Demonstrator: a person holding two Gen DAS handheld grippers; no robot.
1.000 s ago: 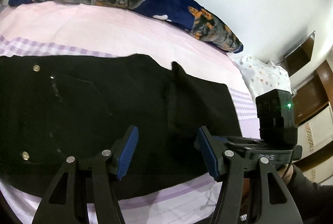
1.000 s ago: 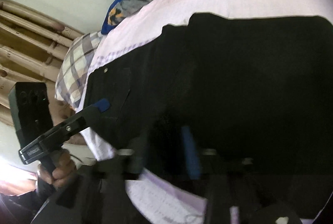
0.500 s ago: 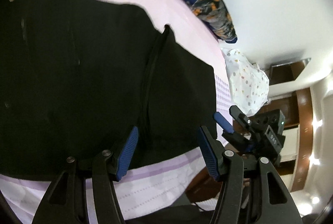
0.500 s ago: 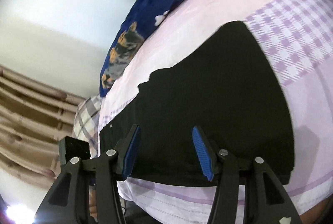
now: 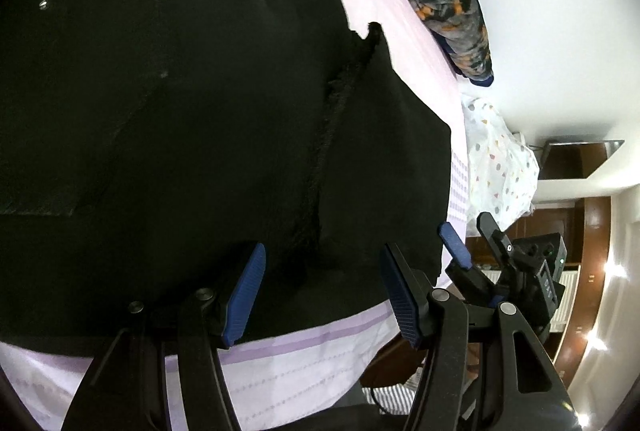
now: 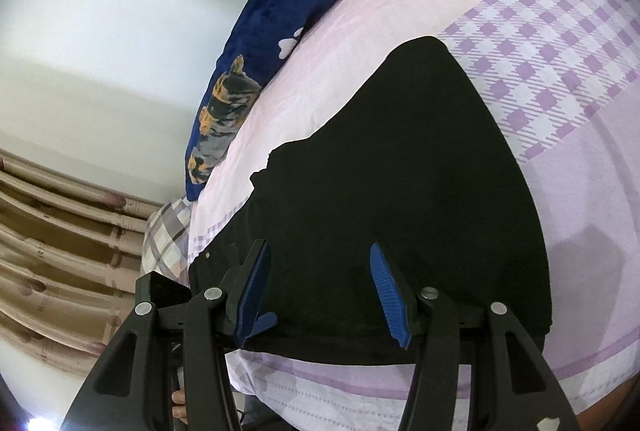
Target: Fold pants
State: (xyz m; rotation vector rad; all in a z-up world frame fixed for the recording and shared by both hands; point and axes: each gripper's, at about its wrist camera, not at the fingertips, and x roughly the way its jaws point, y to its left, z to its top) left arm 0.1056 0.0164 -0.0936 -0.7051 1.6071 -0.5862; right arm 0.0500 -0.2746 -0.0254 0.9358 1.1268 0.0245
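Left wrist view: my left tongs (image 5: 320, 295) hang open over the near edge of the black pants (image 5: 180, 111), nothing between the blue pads (image 5: 246, 295). The pants lie flat on the bed (image 5: 304, 363), filling the frame from 9 to 1 o'clock, a seam running up toward 12. At 3 o'clock I see my right tongs (image 5: 474, 243) past the pants' end. Right wrist view: the right tongs (image 6: 320, 291) are open too, empty, over the pants (image 6: 400, 191); a dog-print pillow (image 6: 256, 71) lies at 11 o'clock.
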